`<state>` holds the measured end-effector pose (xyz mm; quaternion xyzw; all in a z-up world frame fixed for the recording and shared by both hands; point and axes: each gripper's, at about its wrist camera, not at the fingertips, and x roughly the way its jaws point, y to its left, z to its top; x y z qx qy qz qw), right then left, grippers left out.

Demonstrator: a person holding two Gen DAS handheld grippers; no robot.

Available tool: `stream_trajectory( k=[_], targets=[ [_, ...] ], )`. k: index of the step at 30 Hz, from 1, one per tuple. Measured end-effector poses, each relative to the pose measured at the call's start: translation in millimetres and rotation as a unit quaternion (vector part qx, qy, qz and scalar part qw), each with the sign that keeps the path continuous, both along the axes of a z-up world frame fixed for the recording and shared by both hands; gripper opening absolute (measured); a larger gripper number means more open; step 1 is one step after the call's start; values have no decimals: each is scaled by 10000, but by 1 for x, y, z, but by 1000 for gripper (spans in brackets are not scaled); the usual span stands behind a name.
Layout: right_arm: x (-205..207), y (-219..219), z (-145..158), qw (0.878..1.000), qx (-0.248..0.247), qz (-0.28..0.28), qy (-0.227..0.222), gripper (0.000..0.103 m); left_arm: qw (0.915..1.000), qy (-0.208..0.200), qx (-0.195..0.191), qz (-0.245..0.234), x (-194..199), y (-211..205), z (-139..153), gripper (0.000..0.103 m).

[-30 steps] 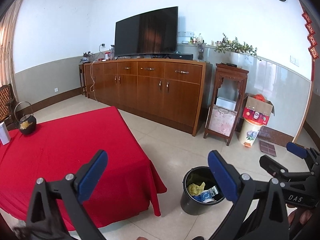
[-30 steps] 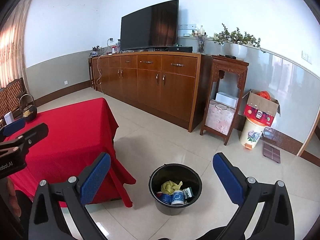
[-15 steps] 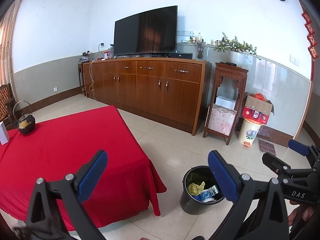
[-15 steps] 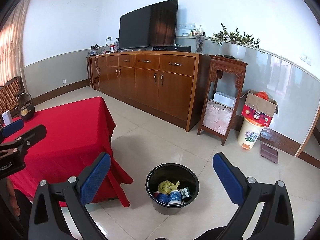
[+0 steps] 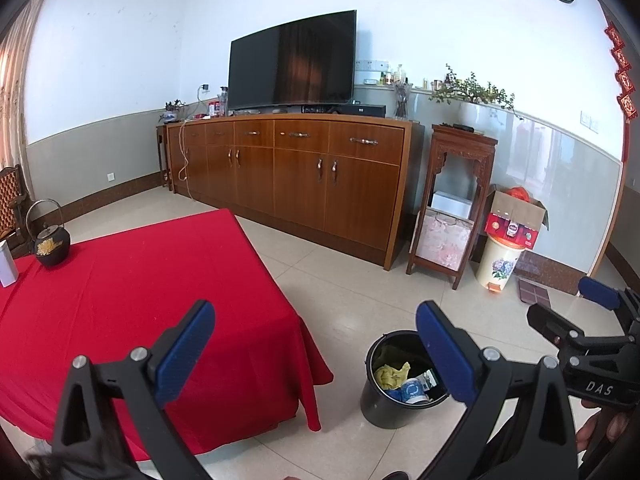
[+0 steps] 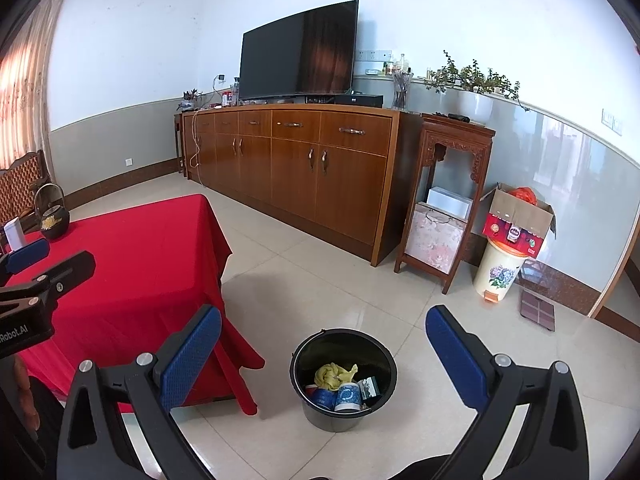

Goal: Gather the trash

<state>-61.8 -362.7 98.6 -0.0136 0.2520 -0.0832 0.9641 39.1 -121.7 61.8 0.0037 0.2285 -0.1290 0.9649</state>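
Note:
A black bucket [image 6: 316,412] stands on the tiled floor beside the red-clothed table [image 5: 120,304]. It holds trash: a yellow crumpled piece [image 6: 334,374], blue-and-white cups [image 6: 347,397] and a small dark box. The bucket also shows in the left wrist view [image 5: 380,408]. My left gripper [image 5: 314,354] is open and empty above the table's corner. My right gripper [image 6: 324,360] is open and empty above the bucket. Each gripper shows at the edge of the other's view.
A black teapot [image 5: 52,242] and a white box [image 5: 7,258] sit on the table's far left. A long wooden cabinet [image 5: 296,176] with a TV, a carved stand [image 5: 452,200], a floral bin [image 5: 500,264] with a cardboard box and a floor scale [image 6: 538,310] line the wall.
Both views have shifted slightly; the right gripper has drifted a little and the bucket sits a bit more to the left in its view. Both grippers stay open and empty.

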Motion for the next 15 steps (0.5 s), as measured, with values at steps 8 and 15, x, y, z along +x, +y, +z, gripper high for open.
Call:
stream_trajectory(
  k=[8,15],
  targets=[
    [0,-2,0,10000,4,-5,32,103,10000,-7,-14,13,-1,1,1,101],
    [0,-1,-1,10000,0,-10,34,103,10000,25,-15,4,-1,0,2,101]
  ],
)
